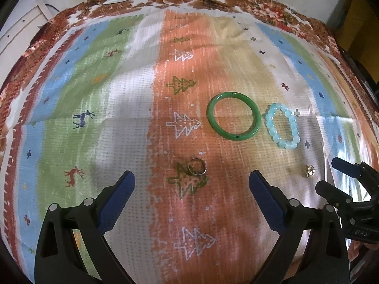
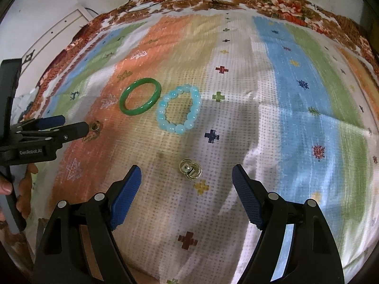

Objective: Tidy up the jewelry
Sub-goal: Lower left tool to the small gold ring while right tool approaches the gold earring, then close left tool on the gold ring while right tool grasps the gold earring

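Our left gripper (image 1: pixel 191 184) is spread wide, its blue-padded fingers (image 1: pixel 118 203) flanking a small metal ring (image 1: pixel 197 166) that lies just ahead of the gap, on an orange stripe of the cloth. We judge this framing deliberate: the ring sits on the gripper's midline, so closing after a short advance would catch it. Our right gripper (image 2: pixel 187 184) is likewise wide apart and holds nothing; a small gold ornament (image 2: pixel 190 168), possibly a brooch or earring (too small to tell), rests between and slightly ahead of its fingertips on a white stripe. In the right wrist view the tip of the left gripper appears just beside the ring (image 2: pixel 95 126); whether they touch we cannot tell.

Farther out, the green bangle (image 1: pixel 233 116) and the pale blue beaded bracelet (image 1: pixel 282 127) lie flat, side by side and almost touching, beyond both small pieces. Their paired position suggests a row in the making, with the two small items near it but not aligned.

All four pieces rest on the striped patterned cloth (image 1: pixel 94 94), which covers a floral-bordered underlay (image 1: pixel 260 7). No tray or box is visible, so we take the arrangement on the cloth itself to be the goal.
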{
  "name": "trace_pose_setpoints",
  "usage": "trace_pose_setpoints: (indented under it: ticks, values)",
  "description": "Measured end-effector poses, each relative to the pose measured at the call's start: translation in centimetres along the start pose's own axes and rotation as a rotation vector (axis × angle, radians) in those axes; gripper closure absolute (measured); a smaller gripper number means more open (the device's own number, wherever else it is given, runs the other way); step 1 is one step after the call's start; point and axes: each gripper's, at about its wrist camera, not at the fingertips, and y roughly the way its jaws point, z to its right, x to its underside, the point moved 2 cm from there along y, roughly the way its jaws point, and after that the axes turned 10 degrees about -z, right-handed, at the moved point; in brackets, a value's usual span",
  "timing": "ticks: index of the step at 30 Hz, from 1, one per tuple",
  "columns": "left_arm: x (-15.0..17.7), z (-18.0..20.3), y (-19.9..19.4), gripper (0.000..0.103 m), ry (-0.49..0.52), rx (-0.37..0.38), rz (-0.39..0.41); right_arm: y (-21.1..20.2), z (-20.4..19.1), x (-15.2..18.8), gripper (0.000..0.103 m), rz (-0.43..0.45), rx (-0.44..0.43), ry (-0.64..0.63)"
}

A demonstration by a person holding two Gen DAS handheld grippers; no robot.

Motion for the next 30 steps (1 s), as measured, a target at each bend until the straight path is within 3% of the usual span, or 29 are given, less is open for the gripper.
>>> trace_pose_setpoints:
  ticks: [5, 13, 18, 21, 27, 30]
  values:
    - [-0.3, 0.4, 0.9, 0.016, 0.013, 0.013, -0.025, 0.7, 0.1, -0.3, 0.024, -0.013, 0.007, -0.003]
    - [-0.6, 0.6, 2.7, 0.044, 0.04, 0.007, -0.075, 1.7, 0.0, -0.5, 0.024, -0.035, 0.021, -0.017]
    - [-0.8, 0.9, 3.0, 0.052, 0.071, 0.006, -0.064, 2.4, 0.0, -0.5, 0.025, -0.046, 0.041, -0.026]
    - [-0.9, 1.0, 3.1, 0.058, 0.076, -0.001, -0.059, 2.5, -0.1, -0.5, 0.038, -0.05, 0.046, -0.028]
    - [-0.8, 0.8, 3.3, 0.083, 0.067, -0.029, -0.067, 2.6, 0.4, -0.5, 0.062, -0.062, 0.059, -0.007]
    - [-0.8, 0.7, 3.3, 0.084, 0.062, -0.023, -0.069, 2.6, 0.9, -0.6, 0.072, -0.066, 0.051, 0.011]
